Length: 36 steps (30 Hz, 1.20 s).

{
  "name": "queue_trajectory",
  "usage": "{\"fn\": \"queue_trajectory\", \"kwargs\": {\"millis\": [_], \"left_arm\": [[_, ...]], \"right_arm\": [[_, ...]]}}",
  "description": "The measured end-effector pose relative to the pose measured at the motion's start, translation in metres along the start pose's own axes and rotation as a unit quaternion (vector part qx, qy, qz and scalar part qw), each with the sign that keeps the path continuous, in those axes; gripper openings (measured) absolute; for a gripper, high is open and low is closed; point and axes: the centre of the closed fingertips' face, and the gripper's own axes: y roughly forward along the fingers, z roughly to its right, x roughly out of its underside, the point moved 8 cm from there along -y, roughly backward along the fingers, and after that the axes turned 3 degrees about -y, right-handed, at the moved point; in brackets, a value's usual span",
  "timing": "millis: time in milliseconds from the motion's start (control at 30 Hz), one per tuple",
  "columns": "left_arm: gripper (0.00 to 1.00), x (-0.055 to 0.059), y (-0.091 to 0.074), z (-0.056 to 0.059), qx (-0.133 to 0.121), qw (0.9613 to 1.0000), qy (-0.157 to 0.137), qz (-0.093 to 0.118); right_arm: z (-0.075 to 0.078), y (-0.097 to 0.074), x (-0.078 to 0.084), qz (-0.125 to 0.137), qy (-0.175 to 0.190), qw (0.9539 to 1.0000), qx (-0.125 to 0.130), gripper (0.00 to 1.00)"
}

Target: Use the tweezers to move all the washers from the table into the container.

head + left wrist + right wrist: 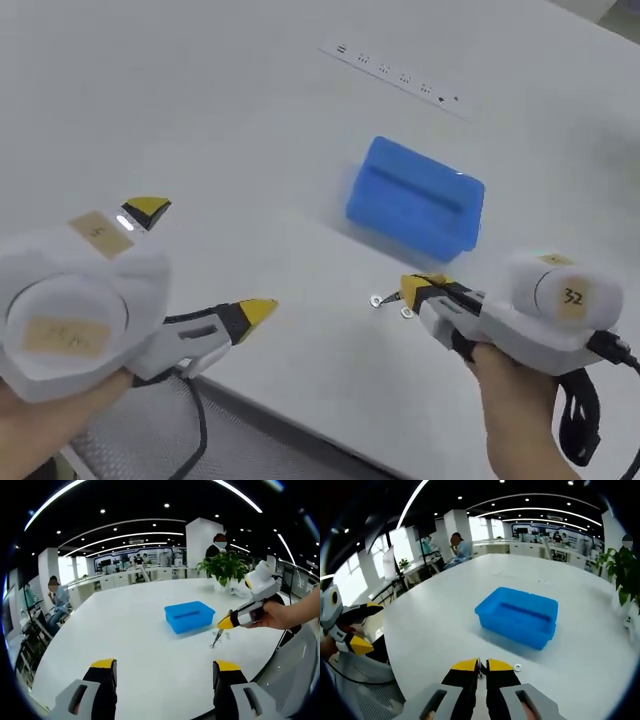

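Nearest, left claw [204,259]: jaws wide apart, holding nothing, over the tabletop's [250,120] near edge.
Right claw [412,290]: closed on the tweezers [217,637], tips lowered to the tabletop.
Washers [407,313]: two lie just before the container [415,205].
Container: blue; contents unclear.
Progress: seemingly early; both washers remain to move.

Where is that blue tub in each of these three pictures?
Head view: the blue container sits right of centre, beyond the right gripper.
Left gripper view: the container is just right of centre.
Right gripper view: the container is central, ahead of the jaws.
Shared landmark: the right gripper, shut on tweezers, close by the container.
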Motion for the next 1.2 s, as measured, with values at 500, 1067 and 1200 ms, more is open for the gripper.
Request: {"fn": "queue_trajectory", "kwargs": {"millis": [500,1067,1200], "left_arm": [[0.81,0.004,0.0,0.003,0.006,0.9997,0.011,-0.021],[0.79,0.008,0.003,0.002,0.009,0.9992,0.023,-0.032],[0.79,0.007,0.003,0.001,0.007,0.9992,0.022,-0.033]], "right_arm": [[-0.001,0.004,-0.002,0.004,0.011,0.9999,0.001,0.02],[-0.001,0.006,-0.003,-0.006,-0.002,1.0,-0.003,0.02],[-0.002,0.005,-0.002,-0.008,-0.002,1.0,-0.004,0.02]]}}
